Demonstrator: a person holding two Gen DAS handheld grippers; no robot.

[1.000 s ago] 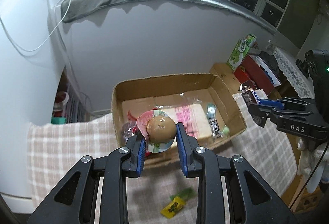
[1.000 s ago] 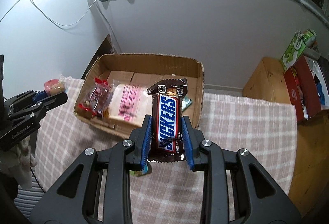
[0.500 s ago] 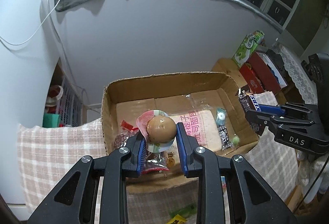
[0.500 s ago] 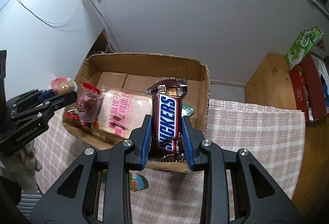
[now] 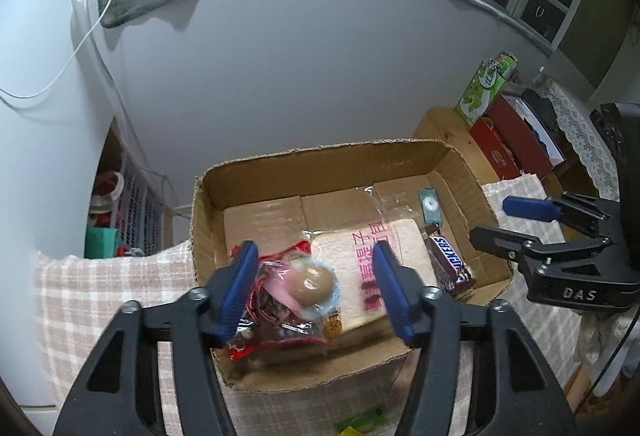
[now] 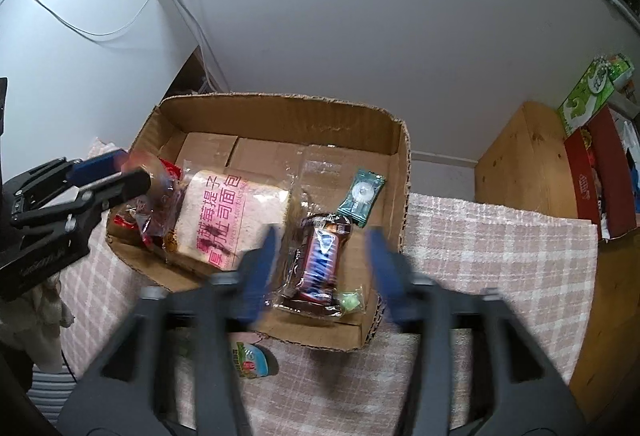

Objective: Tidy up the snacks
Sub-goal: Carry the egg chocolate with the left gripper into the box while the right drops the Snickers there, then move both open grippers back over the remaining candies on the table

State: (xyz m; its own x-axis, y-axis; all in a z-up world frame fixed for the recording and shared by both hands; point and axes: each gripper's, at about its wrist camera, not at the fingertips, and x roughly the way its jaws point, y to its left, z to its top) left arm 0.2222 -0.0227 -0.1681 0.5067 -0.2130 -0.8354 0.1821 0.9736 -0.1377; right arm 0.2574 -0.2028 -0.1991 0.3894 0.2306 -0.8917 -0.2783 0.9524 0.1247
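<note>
An open cardboard box (image 5: pixel 320 164) (image 6: pixel 280 108) stands on the checked cloth. My left gripper (image 5: pixel 314 288) is open above the box's left front; the brown jelly cup (image 5: pixel 312 286) lies below it on a red snack bag (image 5: pixel 276 312). My right gripper (image 6: pixel 322 268) is open above the box's right front; the Snickers bar (image 6: pixel 320 262) (image 5: pixel 450 262) lies in the box below it. A pink bread pack (image 5: pixel 380 268) (image 6: pixel 232 212), a teal candy (image 6: pixel 362 196) and a small green candy (image 6: pixel 350 302) also lie inside.
A round green-blue snack (image 6: pixel 250 356) lies on the cloth (image 6: pixel 480 236) in front of the box. A yellow-green wrapper (image 5: pixel 360 424) lies on the cloth near me. A wooden cabinet (image 6: pixel 524 164) with red and green boxes stands right. A grey wall rises behind the box.
Both grippers moved over the box and opened. The jelly cup dropped from the left gripper and the Snickers bar from the right gripper into the box.
</note>
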